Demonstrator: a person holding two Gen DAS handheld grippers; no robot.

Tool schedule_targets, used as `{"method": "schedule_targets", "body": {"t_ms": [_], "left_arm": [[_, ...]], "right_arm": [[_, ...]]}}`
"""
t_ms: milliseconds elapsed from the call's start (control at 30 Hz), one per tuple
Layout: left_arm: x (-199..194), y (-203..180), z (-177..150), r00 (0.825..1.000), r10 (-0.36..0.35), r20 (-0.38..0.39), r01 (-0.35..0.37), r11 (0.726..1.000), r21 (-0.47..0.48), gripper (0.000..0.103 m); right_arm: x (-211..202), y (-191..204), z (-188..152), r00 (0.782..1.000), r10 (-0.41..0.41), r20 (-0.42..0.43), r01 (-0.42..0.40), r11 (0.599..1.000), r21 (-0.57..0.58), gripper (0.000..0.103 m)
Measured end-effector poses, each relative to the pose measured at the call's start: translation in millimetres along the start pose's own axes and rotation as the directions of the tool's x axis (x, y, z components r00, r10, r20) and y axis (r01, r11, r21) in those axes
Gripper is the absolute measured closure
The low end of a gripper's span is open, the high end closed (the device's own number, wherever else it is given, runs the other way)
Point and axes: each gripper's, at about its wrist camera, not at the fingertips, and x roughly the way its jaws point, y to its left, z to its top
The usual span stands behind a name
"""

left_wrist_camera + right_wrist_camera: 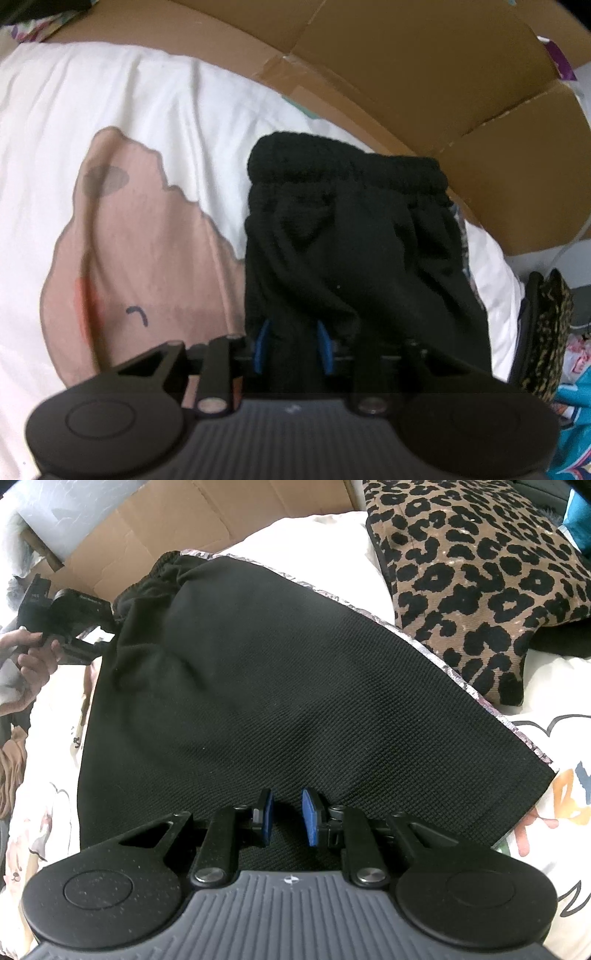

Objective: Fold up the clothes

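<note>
Black shorts (258, 686) lie spread ahead of the right tool (288, 818), whose blue pads clamp the near hem. Left tool (291, 345) grips bunched fabric below the waistband (347, 170).

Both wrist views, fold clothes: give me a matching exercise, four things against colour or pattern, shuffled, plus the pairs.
Things:
1. shorts
2. pillow
3. box
4. gripper pads

Looks:
A. brown, plain
B. blue
C. black
D. leopard print

Pairs: 1-C, 2-D, 3-A, 4-B
</note>
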Motion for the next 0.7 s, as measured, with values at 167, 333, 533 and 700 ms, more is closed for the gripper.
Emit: {"method": "schedule_targets", "body": {"t_ms": [167,333,533,700], "left_arm": [[5,-6,-2,0.999,0.032,0.002,-0.032,0.999,0.026,0.073],[13,-20,-4,0.995,0.094,0.010,-0.095,0.992,0.079,0.073],[24,-38,-3,0.983,0.184,-0.003,-0.181,0.968,0.176,0.074],[28,-43,0,0.975,0.223,-0.015,-0.215,0.953,0.216,0.083]], "right_arm": [[0,0,-1,1.000,0.006,0.001,-0.006,1.000,-0.003,0.079],[0,1,-1,1.000,0.008,0.000,-0.008,1.000,-0.007,0.079],[1,2,-2,1.000,0.009,0.000,-0.009,1.000,-0.010,0.079],[1,3,-3,1.000,0.008,0.001,-0.008,1.000,-0.020,0.079]]}}
